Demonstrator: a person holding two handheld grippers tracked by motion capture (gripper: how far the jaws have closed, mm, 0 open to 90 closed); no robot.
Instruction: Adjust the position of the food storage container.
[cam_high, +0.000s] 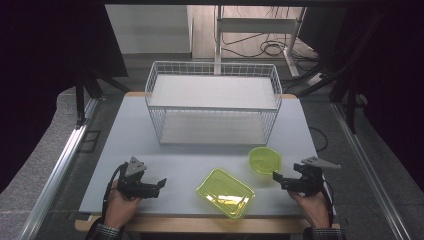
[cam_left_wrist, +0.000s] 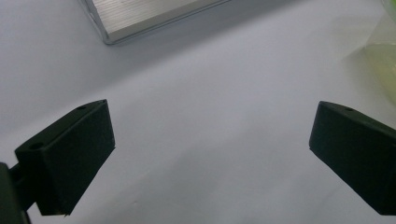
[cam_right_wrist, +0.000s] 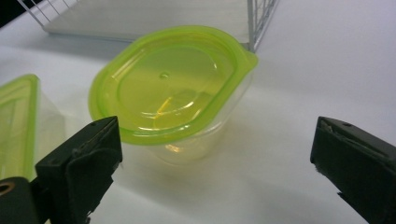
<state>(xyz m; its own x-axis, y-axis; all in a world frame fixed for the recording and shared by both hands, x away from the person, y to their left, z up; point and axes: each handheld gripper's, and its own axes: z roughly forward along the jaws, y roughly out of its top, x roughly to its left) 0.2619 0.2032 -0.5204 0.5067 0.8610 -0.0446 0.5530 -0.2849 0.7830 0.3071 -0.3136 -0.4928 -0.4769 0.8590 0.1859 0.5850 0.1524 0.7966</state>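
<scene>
A: Let's start with the small round container (cam_right_wrist: 170, 100). It sits on the worktop (cam_high: 130, 130) toward the right edge, just in front of the near right corner of the wire basket (cam_high: 212, 107), upright, with its green lid on. Through the clear wall we can't tell whether anything is inside.

B: And the rectangular container (cam_high: 226, 192) lies nearer the front edge, about mid-width, tilted askew to that edge, lid on as well. The two are near each other but apart.

A: Our right gripper (cam_right_wrist: 215, 158) faces the round one head-on from the right, jaws spread wide with nothing between them; the tub stands just beyond the tips, untouched.

B: Our left gripper (cam_left_wrist: 210, 154) is wide open and empty too, over bare worktop near the front left, with a corner of the basket's floor ahead of it and the rectangular container's edge off to one side.

A: So we judge this as the approach: nothing is gripped yet, and the basket has no container in it.

B: We reckon the next move calls for easing the right gripper forward until the jaws straddle the tub's wall below the lid rim, then closing gently, since thin plastic may flex or slip

A: And we'd keep it level when lifting over the basket's wire rim
</scene>
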